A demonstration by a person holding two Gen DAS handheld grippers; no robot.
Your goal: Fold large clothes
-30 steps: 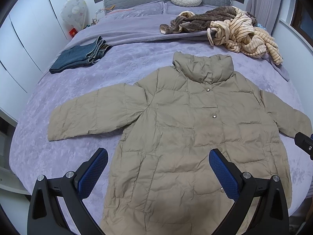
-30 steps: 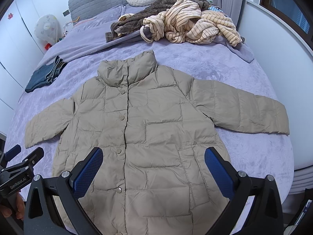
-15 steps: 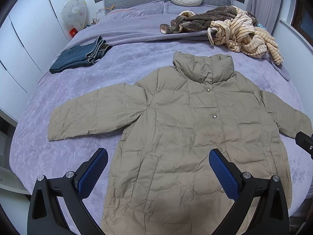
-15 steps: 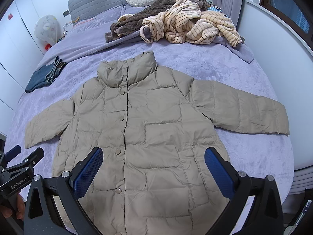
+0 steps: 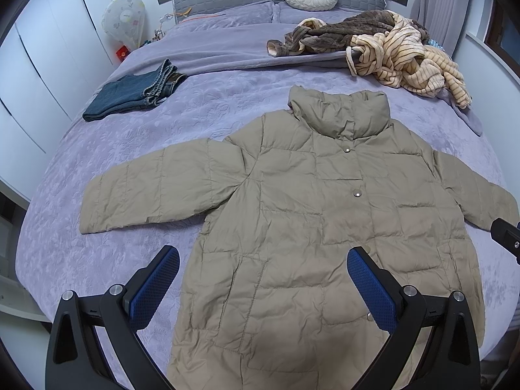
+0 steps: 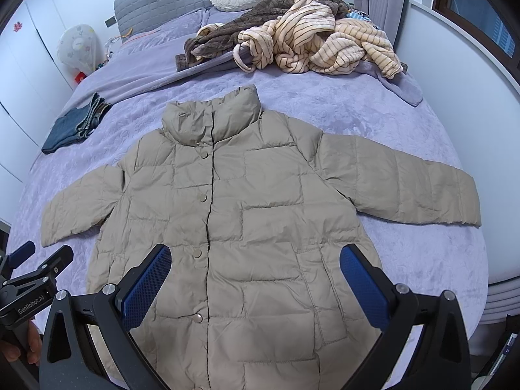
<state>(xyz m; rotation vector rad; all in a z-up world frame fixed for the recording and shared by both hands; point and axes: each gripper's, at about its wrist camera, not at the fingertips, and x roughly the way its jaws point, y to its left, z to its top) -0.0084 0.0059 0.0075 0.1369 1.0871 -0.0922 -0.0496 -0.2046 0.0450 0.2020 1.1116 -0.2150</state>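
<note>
Hovering unchanged over the flat jacket (image 5: 312, 227), left gripper (image 5: 263, 282) and right gripper (image 6: 255, 281) stay spread wide, empty; folding not begun.

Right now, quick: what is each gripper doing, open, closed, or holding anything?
Left gripper: open, holding nothing, above the jacket.
Right gripper: open, holding nothing, above the same jacket.

Left gripper (image 5: 263, 279) with black angular fingers, blue textured pads (image 5: 155, 284), silver screws near the pivots, right gripper (image 6: 255, 279) built alike, white "GenRobot.AI" lettering on the left gripper's black body in the right wrist view
</note>
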